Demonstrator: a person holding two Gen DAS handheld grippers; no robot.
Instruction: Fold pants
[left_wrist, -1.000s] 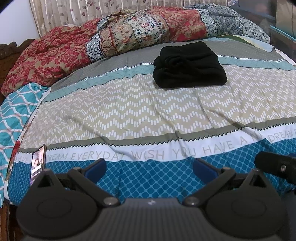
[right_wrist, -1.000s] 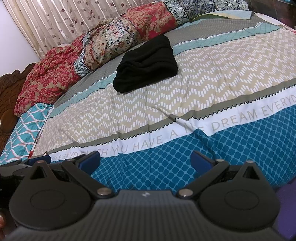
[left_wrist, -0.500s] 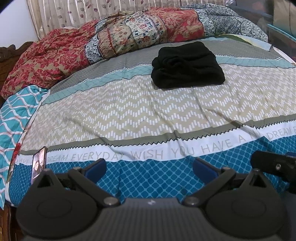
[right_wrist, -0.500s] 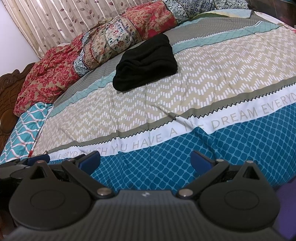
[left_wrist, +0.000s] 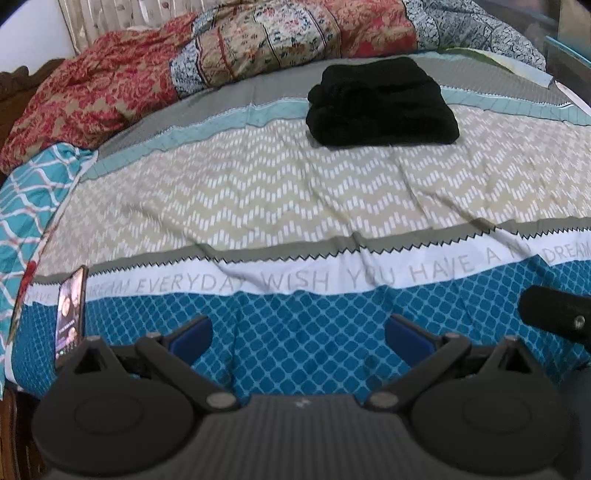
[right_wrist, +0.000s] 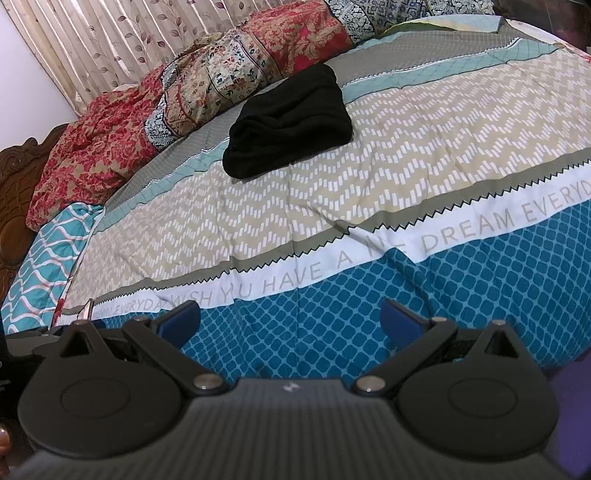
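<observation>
The black pants (left_wrist: 380, 103) lie folded into a compact bundle on the far part of the bed, on the grey and teal stripes; they also show in the right wrist view (right_wrist: 291, 122). My left gripper (left_wrist: 299, 332) is open and empty, low over the blue near edge of the bedspread, far from the pants. My right gripper (right_wrist: 291, 317) is open and empty too, over the same blue band. Part of the right gripper's body (left_wrist: 554, 314) shows at the right edge of the left wrist view.
The bedspread (left_wrist: 295, 192) has chevron, white lettered and blue lattice bands. A crumpled red floral quilt (left_wrist: 229, 51) is piled along the far side. A teal pillow (left_wrist: 33, 192) lies at the left. A lit phone (left_wrist: 70, 310) stands at the bed's near left edge.
Both grippers have drifted slightly, so the view has tilted a little. The pants have not moved. The jaws stay open.
</observation>
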